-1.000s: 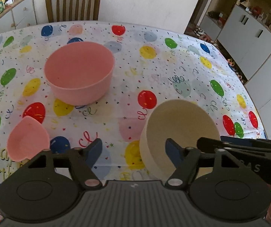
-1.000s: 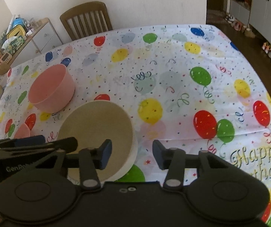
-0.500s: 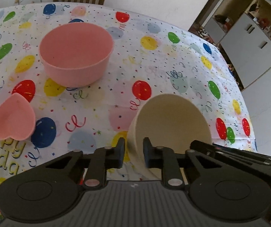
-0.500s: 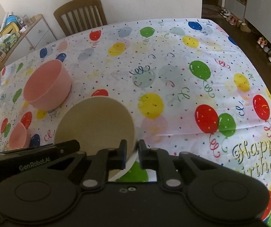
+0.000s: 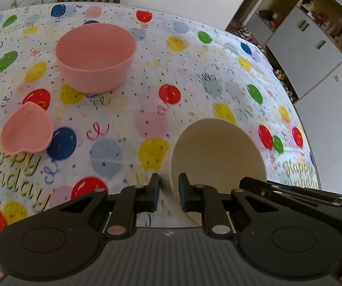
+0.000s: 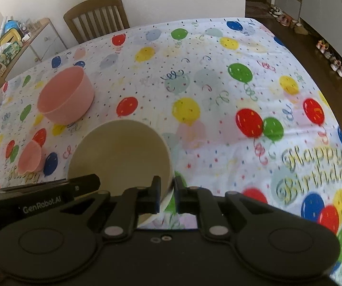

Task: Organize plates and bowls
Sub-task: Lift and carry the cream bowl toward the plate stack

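Both grippers have closed onto the cream bowl's rim since a second ago, when their jaws stood wide.

My left gripper [image 5: 169,191] now pinches the near-left wall of the cream bowl [image 5: 215,150], one finger outside and one inside, and my right gripper [image 6: 166,194] clamps the opposite wall of the same bowl the same way. I see the bowl tipped toward the cameras between the two, its mouth open to me; whether its base touches the surface [image 5: 128,109] I cannot tell. Farther back on the balloon-print cloth the round pink bowl [image 5: 95,56] stands upright, and the small heart-shaped pink dish [image 5: 26,128] sits well apart to its near left. A wooden chair [image 6: 97,15] stands at the far edge.
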{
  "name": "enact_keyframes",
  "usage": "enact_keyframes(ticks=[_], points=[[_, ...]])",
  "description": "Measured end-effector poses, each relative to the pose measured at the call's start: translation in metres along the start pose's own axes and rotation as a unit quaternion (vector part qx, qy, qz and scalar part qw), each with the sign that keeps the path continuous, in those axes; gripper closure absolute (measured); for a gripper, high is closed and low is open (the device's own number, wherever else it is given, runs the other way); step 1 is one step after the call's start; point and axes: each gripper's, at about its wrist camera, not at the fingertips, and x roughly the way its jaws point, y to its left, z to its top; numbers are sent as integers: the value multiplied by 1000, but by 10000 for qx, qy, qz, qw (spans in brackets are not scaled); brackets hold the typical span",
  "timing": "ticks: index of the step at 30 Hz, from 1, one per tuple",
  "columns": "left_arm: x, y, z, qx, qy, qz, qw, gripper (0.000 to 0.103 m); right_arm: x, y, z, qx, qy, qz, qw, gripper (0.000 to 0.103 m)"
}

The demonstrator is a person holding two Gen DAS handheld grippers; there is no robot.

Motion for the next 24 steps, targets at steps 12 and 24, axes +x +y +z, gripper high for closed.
enact_keyframes(ticks=[12,24], points=[[-40,-4,-59,415,382,-234,9981,87,-53,5,-60,326,-59,-108,9994,93],[-61,-3,-108,853,688,-300,9935,87,-84,15,-113,577,-110,-243,9980,93]])
